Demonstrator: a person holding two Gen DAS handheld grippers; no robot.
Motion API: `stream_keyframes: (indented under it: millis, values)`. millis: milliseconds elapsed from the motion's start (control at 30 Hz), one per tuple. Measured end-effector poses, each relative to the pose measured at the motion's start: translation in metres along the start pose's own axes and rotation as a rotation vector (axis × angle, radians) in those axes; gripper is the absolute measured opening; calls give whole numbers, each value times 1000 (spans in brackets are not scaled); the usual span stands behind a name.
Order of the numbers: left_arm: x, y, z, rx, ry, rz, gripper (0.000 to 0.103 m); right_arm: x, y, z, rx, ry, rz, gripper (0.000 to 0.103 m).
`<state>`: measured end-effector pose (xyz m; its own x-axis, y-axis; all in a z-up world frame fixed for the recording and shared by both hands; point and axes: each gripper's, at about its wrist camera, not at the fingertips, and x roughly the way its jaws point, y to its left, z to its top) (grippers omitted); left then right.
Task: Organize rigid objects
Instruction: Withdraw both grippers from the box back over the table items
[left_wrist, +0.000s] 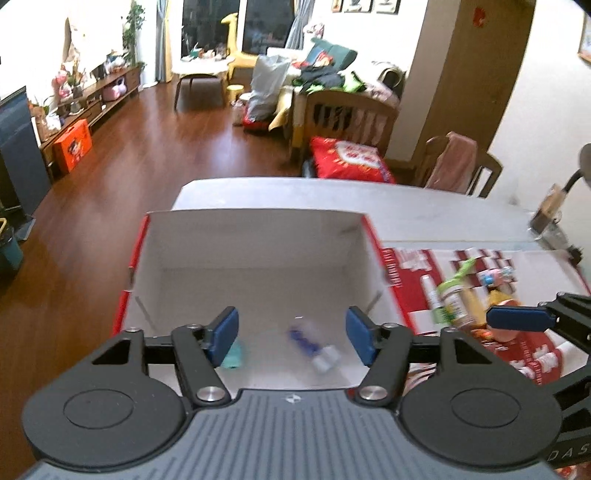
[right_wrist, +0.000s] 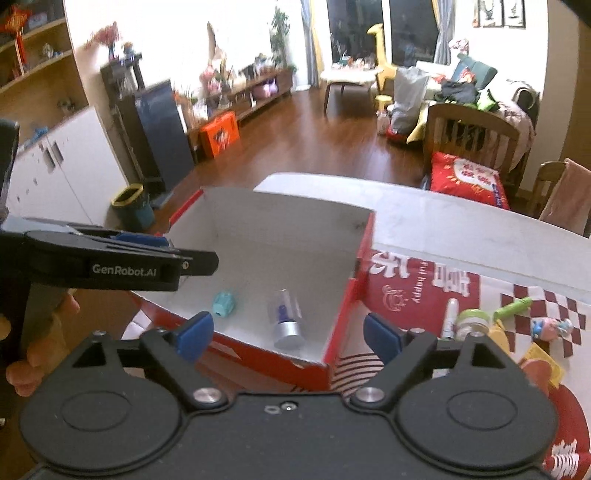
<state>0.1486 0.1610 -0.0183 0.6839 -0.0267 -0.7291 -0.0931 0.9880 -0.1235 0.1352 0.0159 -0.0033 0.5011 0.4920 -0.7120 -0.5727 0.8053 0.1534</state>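
We are holding our left gripper (left_wrist: 291, 334) and right gripper (right_wrist: 288, 338) above the red cardboard box with white inside (right_wrist: 258, 236), both with jaws spread apart and gripping nothing. A clear bottle with silver cap (right_wrist: 285, 323) and a small teal plastic piece (right_wrist: 223, 303) are lying on the box floor.

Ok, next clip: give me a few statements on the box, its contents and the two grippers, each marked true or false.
1. The box holds a teal object and a clear bottle. True.
2. The bottle stands upright. False: it lies on its side.
3. The left gripper is shut on the bottle. False: its jaws are open and hold nothing.
4. The right gripper is open and empty. True.
5. Small items lie on the red mat beside the box. True.
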Motion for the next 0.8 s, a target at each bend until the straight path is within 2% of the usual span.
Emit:
stream_keyframes:
  millis: [200,267,333,400,467,533,800]
  values:
    - [-8,-48,-11,30,-31,-38,65,-37,-38,-24,28,-57,-20,93]
    - [-8,-63,-16,37,-40,-47,68,-49,-55,-34,39,-73,-34,96]
    - [-9,-80,-20,39,-55,-54,76,-59,-70,-44,51,-82,-48,98]
    - [-12,-97,-27,43,-96,-51,77,-69,-84,-54,52,-94,-70,101]
    - [-14,-112,-34,61,-130,-45,84,-78,-98,-66,44,-104,-92,102]
    - [-12,-128,-40,74,-155,-39,86,-85,-113,-77,41,-106,-113,103]
    - [18,-183,-63,92,-100,-68,86,-101,-174,-111,94,-85,-159,103]
